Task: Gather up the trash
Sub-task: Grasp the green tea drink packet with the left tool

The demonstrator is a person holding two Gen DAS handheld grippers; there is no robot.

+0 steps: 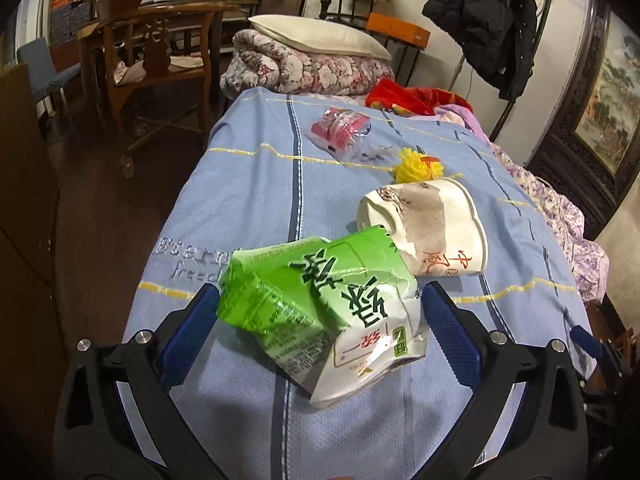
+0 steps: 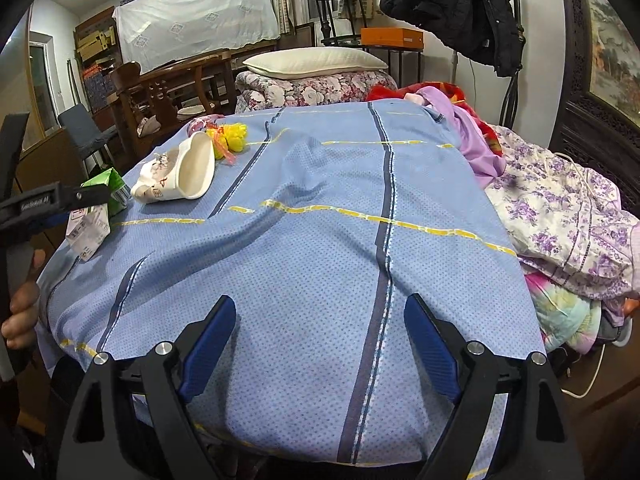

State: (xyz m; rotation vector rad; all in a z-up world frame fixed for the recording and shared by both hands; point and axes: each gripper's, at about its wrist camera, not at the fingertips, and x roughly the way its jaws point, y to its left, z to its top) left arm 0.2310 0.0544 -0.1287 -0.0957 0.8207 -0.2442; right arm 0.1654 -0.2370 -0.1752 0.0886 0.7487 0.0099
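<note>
The left gripper [image 1: 320, 316] straddles the crushed green carton [image 1: 320, 304], jaws spread either side; it should squeeze across the carton's flattened middle, clear of the paper cup [image 1: 432, 228] just beyond.

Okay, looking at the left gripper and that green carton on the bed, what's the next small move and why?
Probably close the left gripper on the crushed green carton. Its blue fingers stand open on either side of the carton, which lies on the blue bedspread between them. The right gripper is open over bare sheet, far from any trash.

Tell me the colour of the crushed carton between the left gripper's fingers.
Green and white carton; clearest in the left wrist view.
</note>
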